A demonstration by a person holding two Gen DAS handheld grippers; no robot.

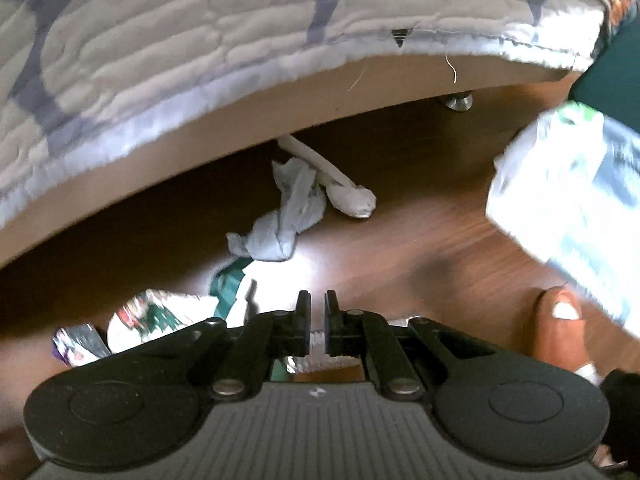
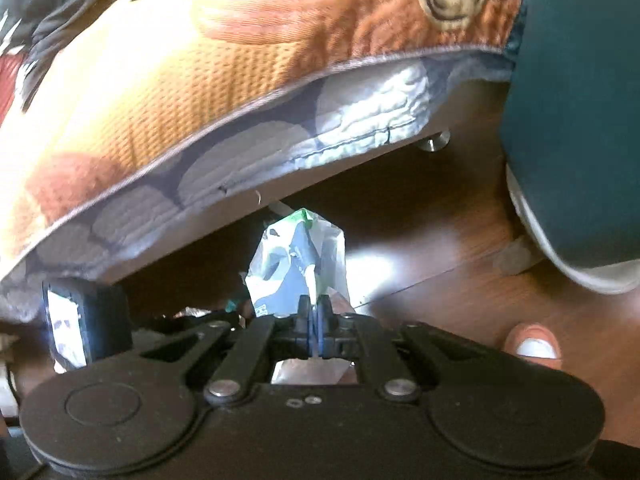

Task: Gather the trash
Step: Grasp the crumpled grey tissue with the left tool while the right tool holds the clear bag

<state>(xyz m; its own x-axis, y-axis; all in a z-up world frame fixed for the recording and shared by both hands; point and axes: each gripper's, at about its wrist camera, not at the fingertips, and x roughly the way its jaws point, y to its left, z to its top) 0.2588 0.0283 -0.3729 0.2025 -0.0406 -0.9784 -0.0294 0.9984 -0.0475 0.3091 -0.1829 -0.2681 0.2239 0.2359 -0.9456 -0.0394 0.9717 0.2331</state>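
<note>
At centre frame under the bed edge, twisted grey tissue (image 1: 280,220): light, soft, best pinched at knot; left tool (image 1: 317,312) nearly closed, seemingly empty; right tool (image 2: 316,312) clamped on crinkly wrapper (image 2: 298,268).

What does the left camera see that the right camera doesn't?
Only the left wrist view shows the knotted grey rag, the white paper lump and colourful wrappers near the left gripper. Only the right wrist view shows the right gripper pinching the crinkly plastic wrapper and the orange blanket. Both show the quilt edge, the bed's metal foot and the wooden floor.
</note>
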